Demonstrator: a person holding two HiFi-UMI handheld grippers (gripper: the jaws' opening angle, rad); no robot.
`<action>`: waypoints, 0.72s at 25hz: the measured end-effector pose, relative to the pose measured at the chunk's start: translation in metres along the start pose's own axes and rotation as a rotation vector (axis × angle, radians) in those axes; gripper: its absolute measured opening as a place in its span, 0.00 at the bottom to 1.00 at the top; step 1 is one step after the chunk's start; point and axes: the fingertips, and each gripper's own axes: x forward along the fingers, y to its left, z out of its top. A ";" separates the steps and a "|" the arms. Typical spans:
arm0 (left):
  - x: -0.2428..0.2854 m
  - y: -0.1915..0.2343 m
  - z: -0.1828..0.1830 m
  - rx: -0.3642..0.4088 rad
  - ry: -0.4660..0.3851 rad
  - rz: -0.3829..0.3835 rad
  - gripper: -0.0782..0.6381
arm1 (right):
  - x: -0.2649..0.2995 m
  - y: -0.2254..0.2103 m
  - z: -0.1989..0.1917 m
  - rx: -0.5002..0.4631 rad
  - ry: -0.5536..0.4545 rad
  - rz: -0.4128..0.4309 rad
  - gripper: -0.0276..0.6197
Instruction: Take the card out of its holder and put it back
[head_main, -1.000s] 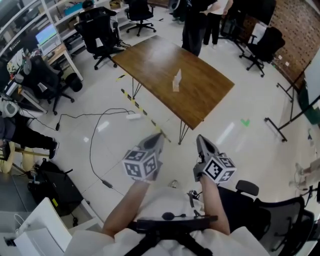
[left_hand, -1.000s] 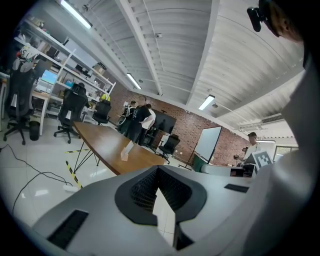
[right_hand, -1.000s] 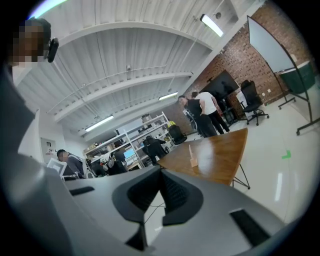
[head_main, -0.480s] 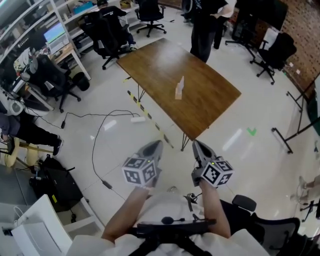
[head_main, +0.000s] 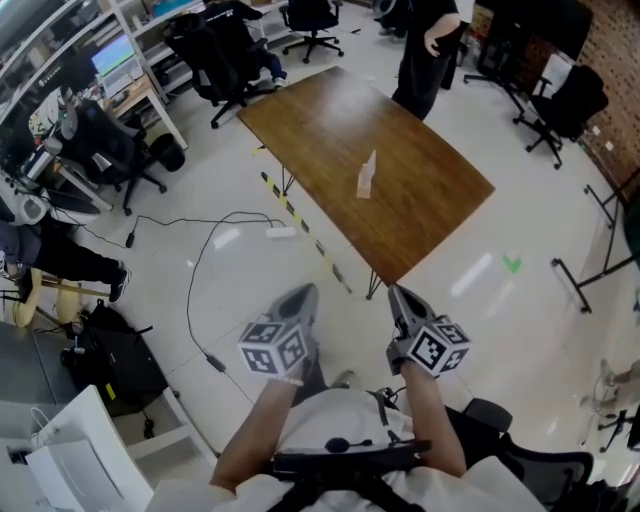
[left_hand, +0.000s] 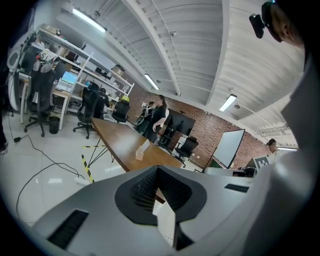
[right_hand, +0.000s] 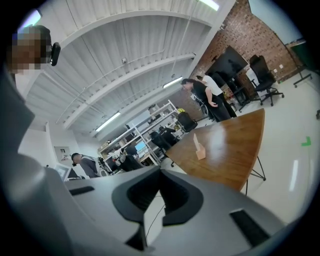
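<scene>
A white card stands upright in a small pale holder (head_main: 366, 177) near the middle of the long brown table (head_main: 330, 120). The holder also shows far ahead in the left gripper view (left_hand: 141, 149) and the right gripper view (right_hand: 199, 148). Both grippers are held close to my body over the floor, well short of the table's near corner. My left gripper (head_main: 303, 293) is shut with nothing between its jaws (left_hand: 158, 170). My right gripper (head_main: 398, 294) is shut and empty as well (right_hand: 161, 173).
A person (head_main: 430, 40) stands at the table's far end. Black office chairs (head_main: 215, 50) and desks with monitors line the left and back. A cable (head_main: 210, 250), a white power strip (head_main: 281, 233) and yellow-black tape (head_main: 300, 225) lie on the floor before the table. A green mark (head_main: 512, 264) is to the right.
The table and card holder have slid a little lower and to the right in the head view. Both grippers stay shut at about the same spot before me.
</scene>
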 end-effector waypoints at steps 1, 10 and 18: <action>0.004 0.004 0.001 -0.004 0.002 -0.002 0.10 | 0.006 -0.003 -0.001 0.012 0.002 -0.005 0.04; 0.056 0.029 0.043 0.000 0.003 -0.052 0.10 | 0.057 -0.028 0.026 0.022 -0.021 -0.079 0.05; 0.106 0.051 0.078 0.016 0.062 -0.101 0.10 | 0.102 -0.045 0.056 0.043 -0.067 -0.160 0.05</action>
